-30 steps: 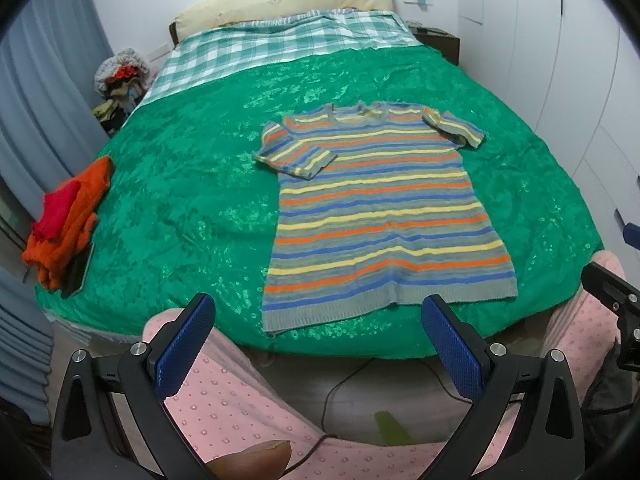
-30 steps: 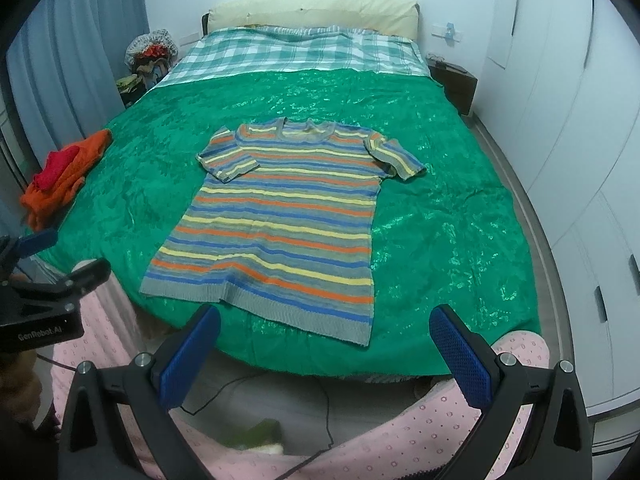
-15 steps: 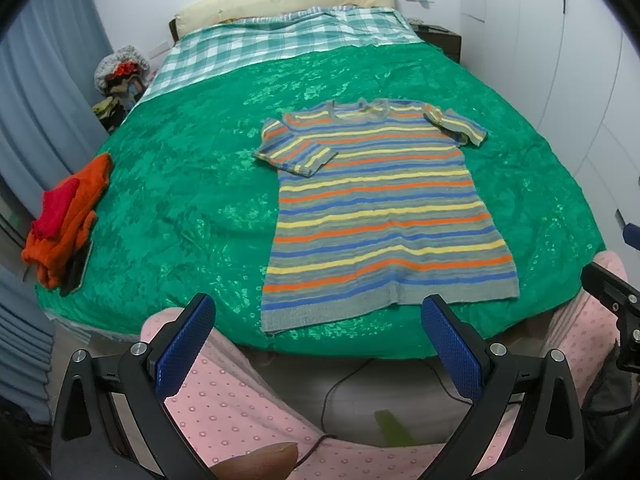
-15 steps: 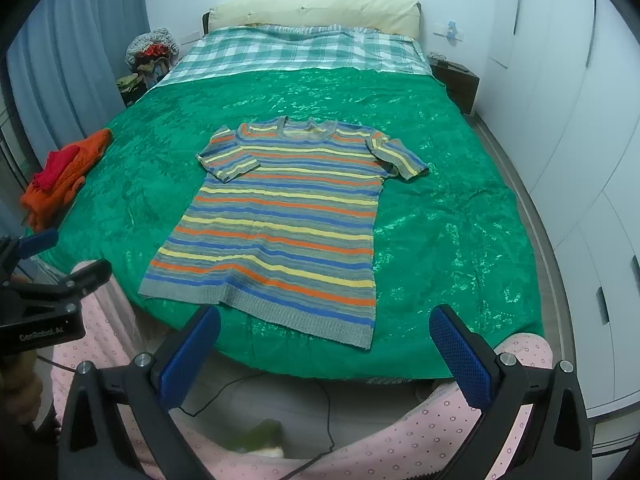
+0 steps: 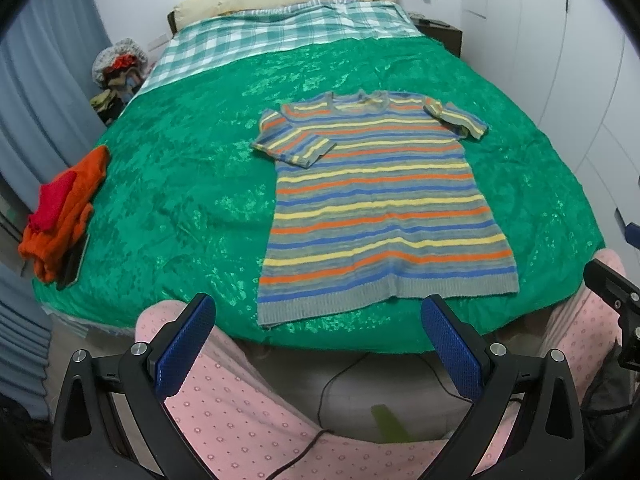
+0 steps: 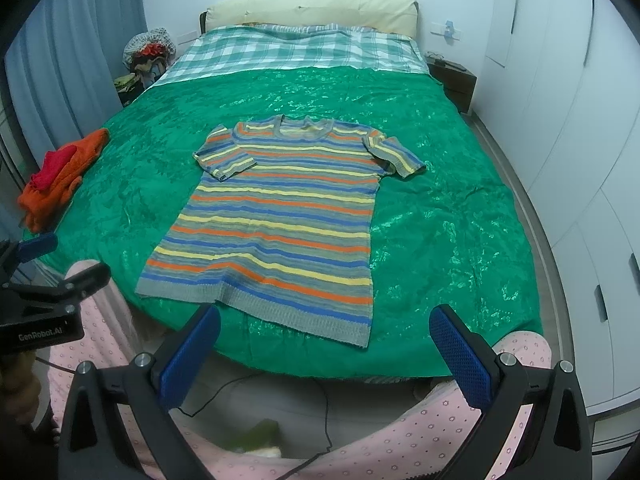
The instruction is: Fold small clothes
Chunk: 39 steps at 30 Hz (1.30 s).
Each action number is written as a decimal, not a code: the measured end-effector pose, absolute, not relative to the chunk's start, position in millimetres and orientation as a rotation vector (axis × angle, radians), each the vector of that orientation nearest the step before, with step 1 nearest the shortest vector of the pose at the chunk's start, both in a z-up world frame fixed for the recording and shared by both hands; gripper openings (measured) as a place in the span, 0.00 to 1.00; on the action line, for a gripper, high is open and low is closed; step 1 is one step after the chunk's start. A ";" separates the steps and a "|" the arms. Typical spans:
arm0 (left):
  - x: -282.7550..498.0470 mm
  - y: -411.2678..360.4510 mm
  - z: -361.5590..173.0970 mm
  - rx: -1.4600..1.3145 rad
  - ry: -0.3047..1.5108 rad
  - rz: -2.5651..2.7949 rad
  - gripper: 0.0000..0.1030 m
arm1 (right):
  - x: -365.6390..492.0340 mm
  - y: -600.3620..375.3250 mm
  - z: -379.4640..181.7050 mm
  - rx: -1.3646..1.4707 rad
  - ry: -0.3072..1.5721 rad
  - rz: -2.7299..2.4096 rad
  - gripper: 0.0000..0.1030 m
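Observation:
A striped short-sleeved knit top (image 5: 380,200) lies flat on the green bedspread (image 5: 180,200), hem toward me and collar away. It also shows in the right wrist view (image 6: 276,224). My left gripper (image 5: 320,344) is open and empty, held off the bed's near edge in front of the hem. My right gripper (image 6: 324,352) is open and empty, also short of the hem. The left gripper's body shows at the left of the right wrist view (image 6: 44,300).
A pile of orange and red clothes (image 5: 60,216) sits at the bed's left edge. A checked sheet (image 5: 280,36) covers the far end. White wardrobes (image 6: 580,160) line the right wall. A nightstand (image 6: 452,80) stands by the headboard. My pink-trousered legs (image 5: 240,420) are below.
Both grippers have drifted slightly; the top sits a little lower in both views. Nothing was taken hold of.

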State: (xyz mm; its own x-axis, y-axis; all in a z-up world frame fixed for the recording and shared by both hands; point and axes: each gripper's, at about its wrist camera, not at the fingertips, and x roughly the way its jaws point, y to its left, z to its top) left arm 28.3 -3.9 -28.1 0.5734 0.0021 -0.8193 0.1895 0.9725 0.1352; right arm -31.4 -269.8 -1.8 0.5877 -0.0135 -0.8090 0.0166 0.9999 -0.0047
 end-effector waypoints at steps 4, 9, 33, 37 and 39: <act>27.7 -5.8 -28.7 0.212 0.959 -0.127 1.00 | -32.2 -270.1 -3.4 0.006 0.944 -0.020 1.00; 27.1 -6.4 -29.5 0.211 0.960 -0.127 1.00 | -32.8 -270.5 -4.6 0.007 0.944 -0.023 1.00; 29.3 -2.1 -31.4 0.208 0.971 -0.118 1.00 | -31.8 -271.4 -5.8 0.010 0.953 -0.027 1.00; 29.4 -2.1 -31.4 0.209 0.973 -0.118 1.00 | -32.0 -271.3 -5.9 0.010 0.953 -0.026 1.00; 29.4 -2.0 -31.4 0.210 0.972 -0.118 1.00 | -32.0 -271.3 -6.1 0.010 0.952 -0.026 1.00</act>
State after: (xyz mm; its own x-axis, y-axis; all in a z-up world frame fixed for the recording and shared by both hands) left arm 29.4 -2.0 -31.4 0.5592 -0.0054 -0.8290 0.1929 0.9734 0.1238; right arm -32.0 -271.3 -6.1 0.5794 -0.0179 -0.8149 0.0271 0.9996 -0.0026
